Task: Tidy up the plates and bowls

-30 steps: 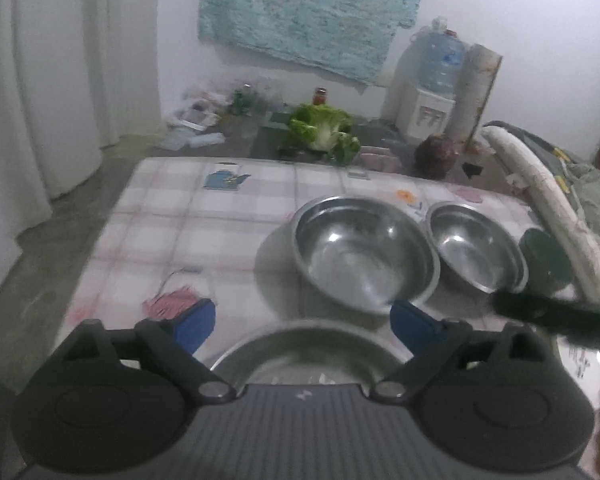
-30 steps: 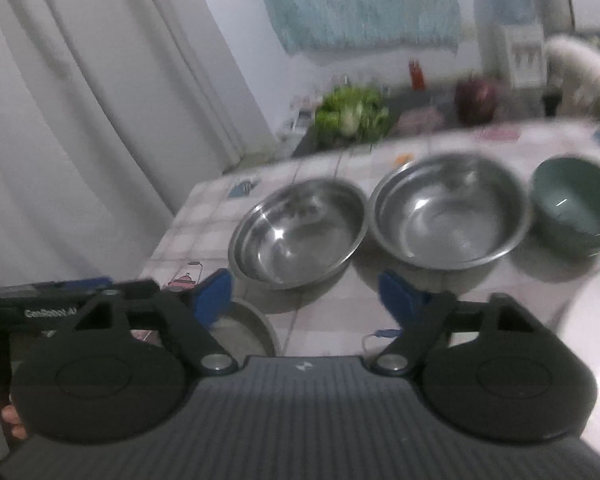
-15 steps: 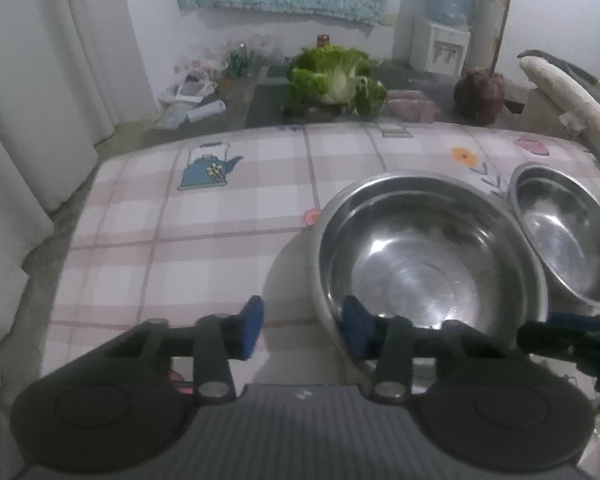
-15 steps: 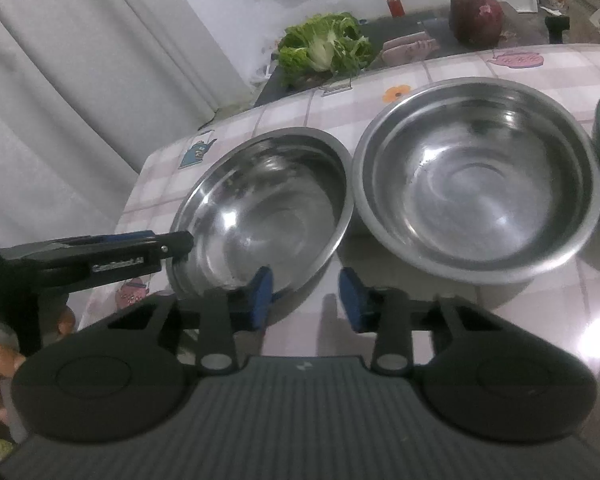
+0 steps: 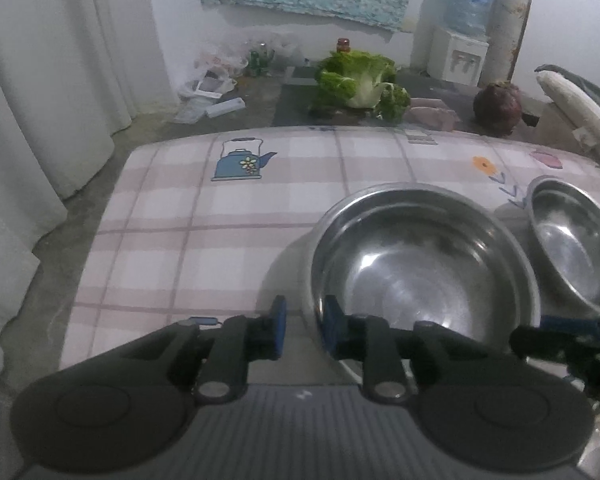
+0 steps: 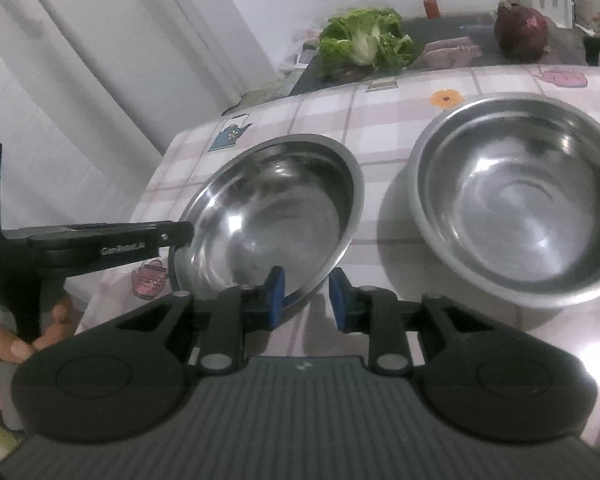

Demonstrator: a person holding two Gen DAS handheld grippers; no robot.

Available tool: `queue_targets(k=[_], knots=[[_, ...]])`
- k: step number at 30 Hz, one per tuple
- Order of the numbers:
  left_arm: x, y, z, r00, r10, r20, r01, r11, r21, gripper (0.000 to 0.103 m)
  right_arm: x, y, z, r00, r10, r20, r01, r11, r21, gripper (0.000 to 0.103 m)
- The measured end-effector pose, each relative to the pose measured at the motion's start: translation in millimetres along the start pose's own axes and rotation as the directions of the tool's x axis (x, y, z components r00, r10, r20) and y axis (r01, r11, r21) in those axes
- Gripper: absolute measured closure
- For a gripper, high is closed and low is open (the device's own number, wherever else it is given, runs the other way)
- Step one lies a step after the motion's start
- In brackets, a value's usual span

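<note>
Stainless steel bowl (image 5: 420, 264), large, on the checked cloth of the tabletop (image 5: 220, 216); its near rim is cut off behind the left tongs (image 5: 302, 330), whose blue pads stand on either side of that rim, one outside the wall and one inside, with a narrow gap between them; whether the pads actually press the metal cannot be told. In the right wrist view the same bowl (image 6: 272, 216) appears tilted, its left side raised toward the left tool, its near edge hidden behind the blue pad (image 6: 277, 296) of the right tongs (image 6: 306, 300). Right tongs: partly spread, left pad at or just over the bowl's near rim, right pad over bare cloth; contact not clear. Second steel bowl (image 6: 520, 196), upright, just beside the first and apart from it; cropped by the frame edge in the left wrist view (image 5: 572, 240). Left tool body seen side-on at the left of the right wrist view, held level and pointing at the bowl's rim; lettering on it blurred. Person's hand (image 6: 4, 344) grips its handle from below, fingers partly out of frame. Beyond the tabletop: leafy cabbage (image 5: 360, 84), dark red round object (image 5: 498, 108), water dispenser (image 5: 458, 56), white curtain (image 5: 40, 80), all soft in focus.
</note>
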State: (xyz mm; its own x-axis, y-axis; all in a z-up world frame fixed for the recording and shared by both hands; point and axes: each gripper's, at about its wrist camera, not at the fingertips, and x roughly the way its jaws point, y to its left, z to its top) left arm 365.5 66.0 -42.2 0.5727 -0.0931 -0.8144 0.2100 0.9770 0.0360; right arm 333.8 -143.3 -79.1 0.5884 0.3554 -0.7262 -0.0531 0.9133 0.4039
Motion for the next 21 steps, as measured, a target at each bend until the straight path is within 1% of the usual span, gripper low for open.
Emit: queue_targets(k=[1, 3, 6, 9, 11, 13, 16, 21], knots=[[0.5, 0.9, 0.7, 1.000, 0.000, -0.002, 0.000, 1.000, -0.001, 0.074, 1.2, 0.2, 1.2, 1.000, -0.010, 0.004, 0.011, 1.000, -0.008, 0.079], [2.1, 2.2, 2.5, 1.000, -0.004, -0.006, 0.004, 1.000, -0.004, 0.074, 3.7, -1.0, 4.1, 1.000, -0.027, 0.013, 0.027, 1.000, -0.015, 0.079], [10.0, 1.4, 4.1, 1.000, 0.007, -0.021, -0.007, 1.000, 0.010, 0.066, 6.3, -2.9, 7.8, 0.997, -0.064, 0.037, 0.065, 0.997, -0.032, 0.079], [17.3, -0.8, 4.5, 1.000, 0.020, -0.024, -0.020, 1.000, 0.021, 0.066, 8.7, -4.4, 10.6, 0.996, -0.077, 0.054, 0.080, 0.996, -0.042, 0.082], [18.9, -3.6, 5.8, 0.999, 0.030, -0.026, -0.030, 0.999, 0.029, 0.071, 9.7, -4.4, 11.1, 0.995, -0.081, 0.062, 0.084, 0.995, -0.048, 0.086], [18.5, -5.5, 6.8, 0.999, 0.025, -0.035, -0.024, 0.999, 0.029, 0.083, 9.9, -1.9, 11.9, 0.995, -0.079, 0.066, 0.083, 0.995, -0.057, 0.088], [15.4, -8.1, 8.8, 0.998, 0.051, -0.032, -0.050, 0.998, 0.027, 0.083, 9.0, 3.4, 13.6, 0.994, -0.080, 0.073, 0.085, 0.994, -0.072, 0.088], [5.0, -4.7, 13.6, 0.998, 0.062, -0.017, -0.062, 0.998, 0.010, 0.084, 5.0, 7.5, 18.6, 0.994, -0.065, 0.086, 0.071, 0.995, -0.069, 0.088]])
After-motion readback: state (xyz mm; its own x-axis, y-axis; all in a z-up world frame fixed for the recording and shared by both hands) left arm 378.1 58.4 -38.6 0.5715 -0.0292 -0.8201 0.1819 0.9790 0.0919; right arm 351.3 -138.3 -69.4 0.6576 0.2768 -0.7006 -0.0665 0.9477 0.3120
